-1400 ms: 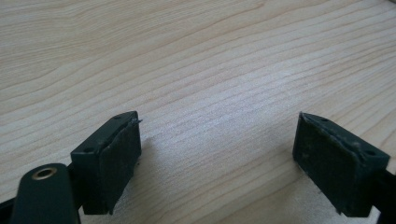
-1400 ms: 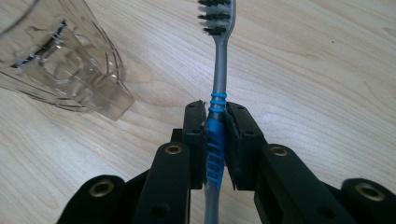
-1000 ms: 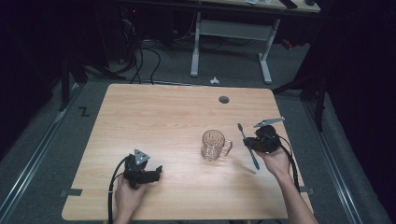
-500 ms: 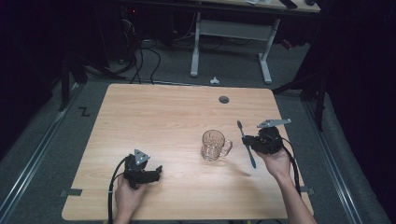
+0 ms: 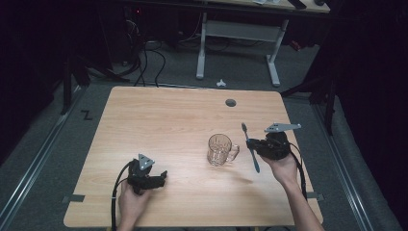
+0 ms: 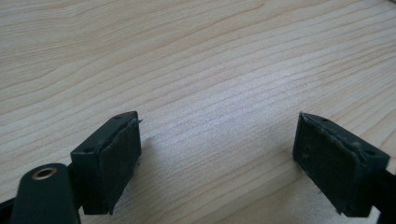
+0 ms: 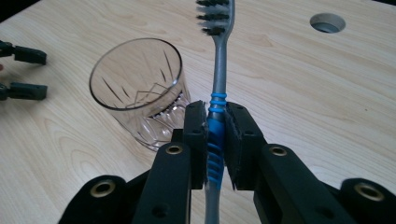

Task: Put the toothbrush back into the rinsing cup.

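Right tool (image 7: 215, 140) clamped on toothbrush (image 7: 217, 88) at ribbed blue grip: light, stiff, non-slip there. Fragile glass (image 7: 140, 88) just left. Left tool (image 6: 224, 154) open, empty.

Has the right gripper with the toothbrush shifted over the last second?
Yes, slightly: the right gripper, shut on the toothbrush, has edged left toward the glass mug, which has stayed put on the table.

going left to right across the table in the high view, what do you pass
left tongs → glass mug → toothbrush → right tongs, shut on the toothbrush
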### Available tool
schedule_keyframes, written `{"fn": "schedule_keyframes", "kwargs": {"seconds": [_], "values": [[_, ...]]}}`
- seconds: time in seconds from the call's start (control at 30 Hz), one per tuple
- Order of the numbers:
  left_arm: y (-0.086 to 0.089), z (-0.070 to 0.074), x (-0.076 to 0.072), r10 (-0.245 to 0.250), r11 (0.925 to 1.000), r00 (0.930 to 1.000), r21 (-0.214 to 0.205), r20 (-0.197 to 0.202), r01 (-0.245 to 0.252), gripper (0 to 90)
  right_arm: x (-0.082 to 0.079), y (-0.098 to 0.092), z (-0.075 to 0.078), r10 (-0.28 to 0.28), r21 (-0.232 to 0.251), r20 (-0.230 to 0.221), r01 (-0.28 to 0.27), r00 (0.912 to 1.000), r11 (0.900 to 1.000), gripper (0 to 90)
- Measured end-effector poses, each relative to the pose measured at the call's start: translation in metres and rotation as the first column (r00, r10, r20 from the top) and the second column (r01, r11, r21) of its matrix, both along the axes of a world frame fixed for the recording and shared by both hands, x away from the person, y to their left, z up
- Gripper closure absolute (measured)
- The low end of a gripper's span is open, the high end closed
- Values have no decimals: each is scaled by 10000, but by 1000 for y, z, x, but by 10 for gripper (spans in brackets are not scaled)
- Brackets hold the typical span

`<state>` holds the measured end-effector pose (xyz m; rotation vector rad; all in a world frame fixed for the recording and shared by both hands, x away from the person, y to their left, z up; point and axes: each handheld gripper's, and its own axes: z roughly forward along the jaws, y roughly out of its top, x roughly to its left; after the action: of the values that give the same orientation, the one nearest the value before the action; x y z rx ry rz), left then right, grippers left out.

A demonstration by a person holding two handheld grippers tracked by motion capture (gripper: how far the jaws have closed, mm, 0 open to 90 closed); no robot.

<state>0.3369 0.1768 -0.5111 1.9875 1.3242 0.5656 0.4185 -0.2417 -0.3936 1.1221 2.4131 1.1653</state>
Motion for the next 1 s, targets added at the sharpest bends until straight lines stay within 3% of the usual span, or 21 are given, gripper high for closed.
{"fn": "schedule_keyframes", "kwargs": {"seconds": [0.47,0.73,1.0], "values": [[0,0,0,0,10000,10000,-1,0,0,158,-6,8,9,221,725,761,-276,9969,9970,798],[0,0,0,-1,10000,10000,-1,1,1,158,-5,15,10,438,912,728,-504,9964,9946,798],[0,0,0,4,10000,10000,-2,2,-4,158,-4,21,16,505,1058,1042,-616,9933,9925,799]]}}
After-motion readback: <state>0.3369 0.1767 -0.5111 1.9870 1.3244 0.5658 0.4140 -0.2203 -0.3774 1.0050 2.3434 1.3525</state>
